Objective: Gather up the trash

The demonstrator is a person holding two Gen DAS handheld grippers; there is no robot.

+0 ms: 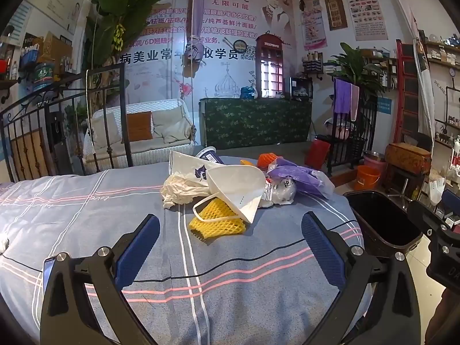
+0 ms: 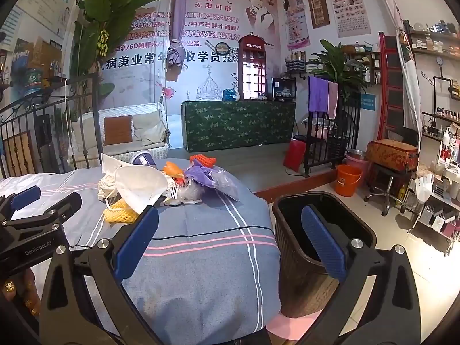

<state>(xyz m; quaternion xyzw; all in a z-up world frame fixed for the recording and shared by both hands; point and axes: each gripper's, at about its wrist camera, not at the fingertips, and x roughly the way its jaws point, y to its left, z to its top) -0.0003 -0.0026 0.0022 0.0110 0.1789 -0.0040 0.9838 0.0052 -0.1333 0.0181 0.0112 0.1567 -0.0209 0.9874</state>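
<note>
A pile of trash lies on the blue-grey striped bed cover (image 1: 120,201): a white face mask (image 1: 238,184), yellow foam net (image 1: 218,221), crumpled white paper (image 1: 181,189), purple plastic bag (image 1: 299,175), orange foam net (image 1: 266,159), a dark cup (image 1: 208,153). My left gripper (image 1: 230,244) is open and empty, just short of the yellow net. My right gripper (image 2: 230,238) is open and empty, over the bed's right edge beside the black waste bin (image 2: 290,247). The mask (image 2: 138,187) and purple bag (image 2: 207,176) also show in the right wrist view.
The bin (image 1: 382,224) stands on the floor right of the bed. A black iron bed frame (image 1: 57,120) rises at left. An orange bucket (image 2: 348,179), stool and shelves stand at right; a wicker swing seat (image 1: 143,132) and green counter stand behind.
</note>
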